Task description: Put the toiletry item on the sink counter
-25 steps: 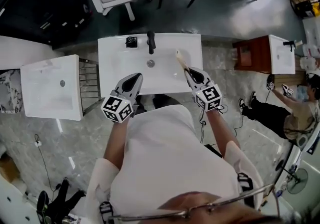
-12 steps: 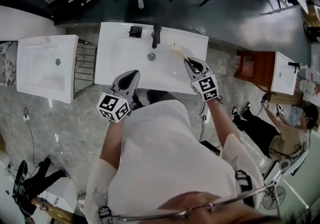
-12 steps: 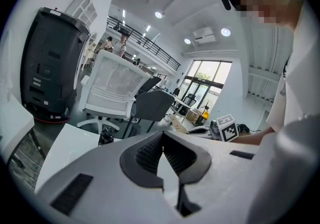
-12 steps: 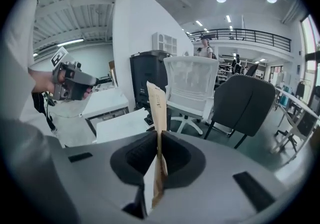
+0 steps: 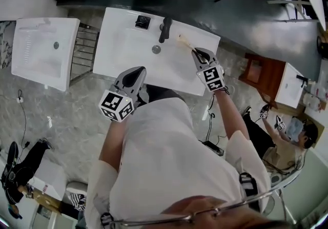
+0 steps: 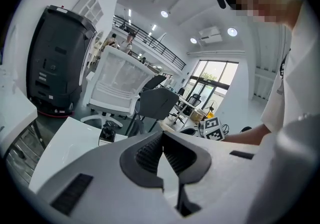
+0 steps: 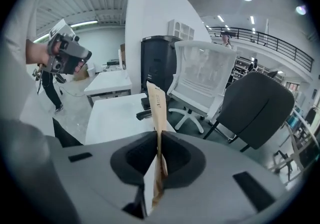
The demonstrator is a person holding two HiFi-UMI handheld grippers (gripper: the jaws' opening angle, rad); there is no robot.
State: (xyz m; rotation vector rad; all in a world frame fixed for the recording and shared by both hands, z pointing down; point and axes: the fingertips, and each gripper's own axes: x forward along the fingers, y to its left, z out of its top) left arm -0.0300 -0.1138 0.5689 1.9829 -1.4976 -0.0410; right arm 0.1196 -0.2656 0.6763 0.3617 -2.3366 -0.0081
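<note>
A thin tan paper-wrapped toiletry item (image 7: 157, 118) stands upright between the pads of my right gripper (image 7: 159, 155), which is shut on it. In the head view the same item (image 5: 185, 43) sticks out from my right gripper (image 5: 201, 55) over the right part of the white sink counter (image 5: 123, 48), near the black faucet (image 5: 165, 29). My left gripper (image 5: 137, 73) hangs over the counter's near edge, jaws together with nothing between them (image 6: 162, 154).
A small black object (image 5: 143, 22) sits on the counter left of the faucet, and the drain (image 5: 156, 49) lies mid-basin. Another white sink (image 5: 41, 51) stands to the left with a metal rack between. A white chair (image 7: 205, 85) and a dark chair (image 7: 257, 107) stand behind the counter.
The head view has shifted, so the sink now sits higher and tilted. My right gripper with the item has moved further toward the counter's back right. The left gripper keeps its place at the near edge.
</note>
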